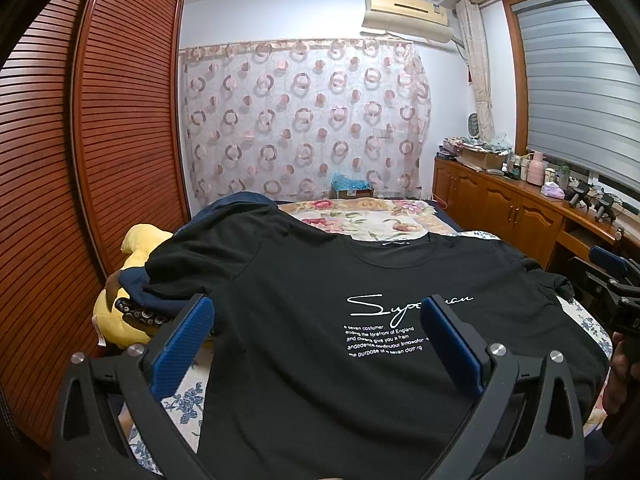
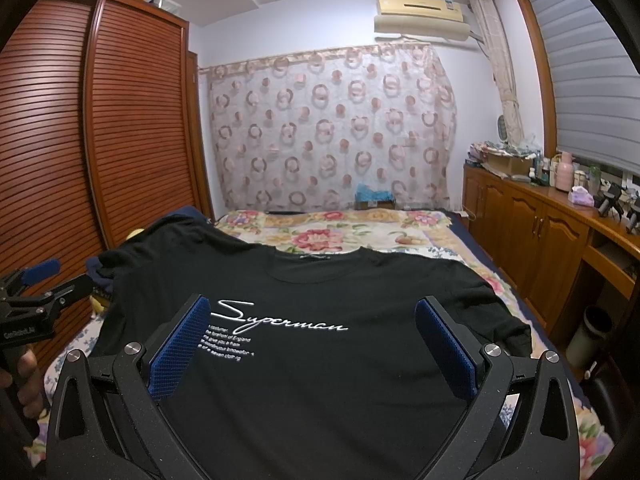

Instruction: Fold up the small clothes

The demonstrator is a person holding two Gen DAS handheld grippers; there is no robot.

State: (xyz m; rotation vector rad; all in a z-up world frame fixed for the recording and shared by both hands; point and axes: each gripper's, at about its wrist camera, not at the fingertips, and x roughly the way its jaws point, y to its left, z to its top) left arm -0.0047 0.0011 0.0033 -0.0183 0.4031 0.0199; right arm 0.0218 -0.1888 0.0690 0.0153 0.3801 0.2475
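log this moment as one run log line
stage: pre-fold | black t-shirt: flat on bed, print up | left tool: open above shirt | right tool: open above shirt

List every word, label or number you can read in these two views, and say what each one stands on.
"Superman": white script on the chest of the black cotton T-shirt.
"the purpose of a seven clothing": last small white line under it; the lines above are only partly legible.
Neck label of the shirt: too small to read.
Sticker on the cream wall air conditioner: blurred.
White lettering on the left gripper body: too blurred to read.
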